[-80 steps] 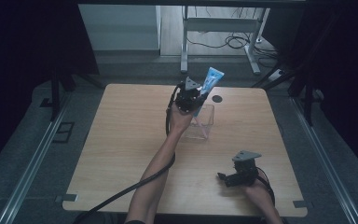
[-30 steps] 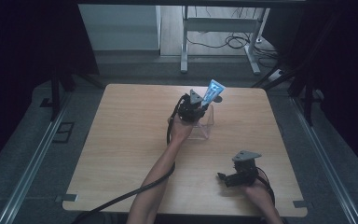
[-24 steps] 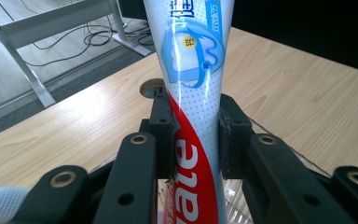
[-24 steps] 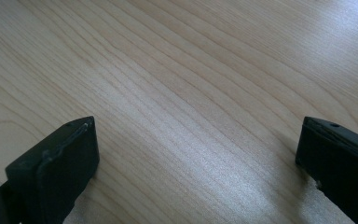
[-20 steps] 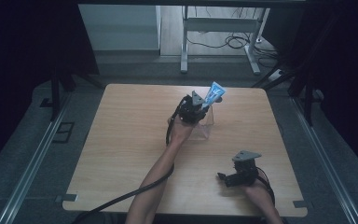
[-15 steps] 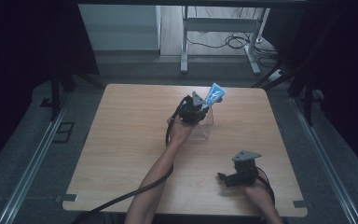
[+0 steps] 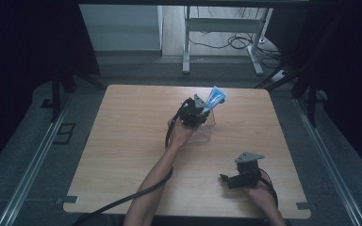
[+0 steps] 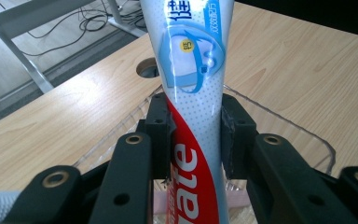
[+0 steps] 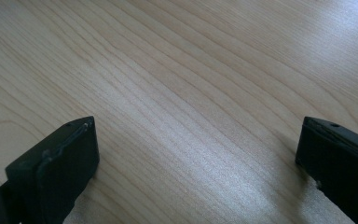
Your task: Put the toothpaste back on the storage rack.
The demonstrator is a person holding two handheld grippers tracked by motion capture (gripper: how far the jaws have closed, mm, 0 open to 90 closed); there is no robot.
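Now, toothpaste over the clear box on the table [image 7: 122, 141].
Above the clear box [image 8: 279, 121], the toothpaste tube [image 8: 193, 93] stands between the left gripper [image 8: 193, 135] pads, jaws just easing apart, left pad touching; right gripper [image 9: 196, 158] rests wide open, empty.

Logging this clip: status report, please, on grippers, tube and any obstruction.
Left gripper jaws easing open, toothpaste tube between the pads, above clear container. Right gripper open, empty, over bare table. Nothing in the way.
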